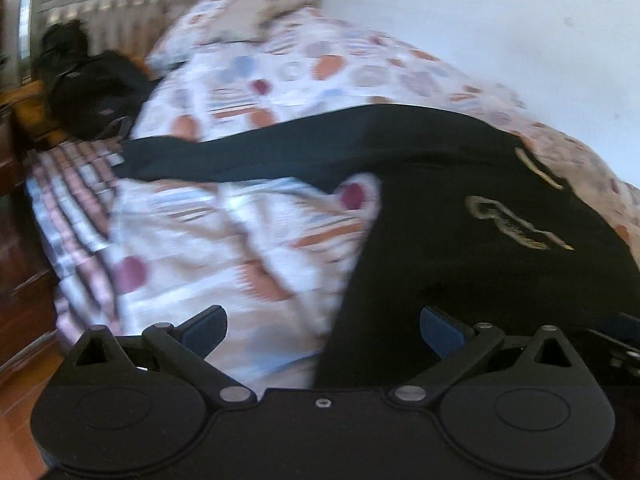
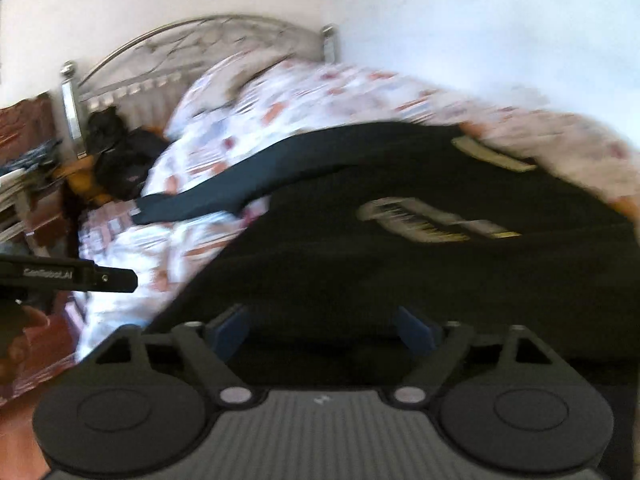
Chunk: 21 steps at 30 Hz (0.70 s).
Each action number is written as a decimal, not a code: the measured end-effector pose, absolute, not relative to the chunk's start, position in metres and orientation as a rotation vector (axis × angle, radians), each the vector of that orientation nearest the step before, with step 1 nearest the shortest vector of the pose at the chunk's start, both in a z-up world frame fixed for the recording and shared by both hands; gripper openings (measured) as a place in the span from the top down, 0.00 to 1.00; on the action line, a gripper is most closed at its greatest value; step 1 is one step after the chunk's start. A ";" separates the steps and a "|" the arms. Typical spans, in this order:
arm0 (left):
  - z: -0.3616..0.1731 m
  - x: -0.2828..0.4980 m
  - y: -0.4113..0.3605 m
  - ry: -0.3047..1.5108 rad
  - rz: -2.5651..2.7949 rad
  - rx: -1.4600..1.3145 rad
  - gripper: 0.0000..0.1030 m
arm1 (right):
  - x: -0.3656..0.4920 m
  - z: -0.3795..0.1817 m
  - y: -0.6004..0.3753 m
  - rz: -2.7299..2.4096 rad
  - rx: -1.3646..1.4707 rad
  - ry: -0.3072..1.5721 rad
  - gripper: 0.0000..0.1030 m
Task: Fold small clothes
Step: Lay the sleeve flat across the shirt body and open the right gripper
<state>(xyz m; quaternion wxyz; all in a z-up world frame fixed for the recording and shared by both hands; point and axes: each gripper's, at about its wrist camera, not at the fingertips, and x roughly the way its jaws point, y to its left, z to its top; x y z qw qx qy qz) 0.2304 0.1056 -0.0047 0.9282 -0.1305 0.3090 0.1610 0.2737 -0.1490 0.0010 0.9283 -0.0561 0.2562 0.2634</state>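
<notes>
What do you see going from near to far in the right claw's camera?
Right claw → black shirt → patterned blanket → pillow → metal headboard → white wall.

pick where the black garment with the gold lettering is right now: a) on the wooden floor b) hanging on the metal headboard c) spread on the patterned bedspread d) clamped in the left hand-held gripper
c: the black garment lies spread across the patterned bedspread, one sleeve stretched out to the left, and both the left hand-held gripper and right hand-held gripper are open, holding nothing.
</notes>
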 end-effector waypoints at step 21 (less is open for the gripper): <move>-0.055 0.309 0.061 0.736 0.309 -0.182 0.00 | 0.348 -0.044 -0.310 0.132 -0.319 0.548 0.46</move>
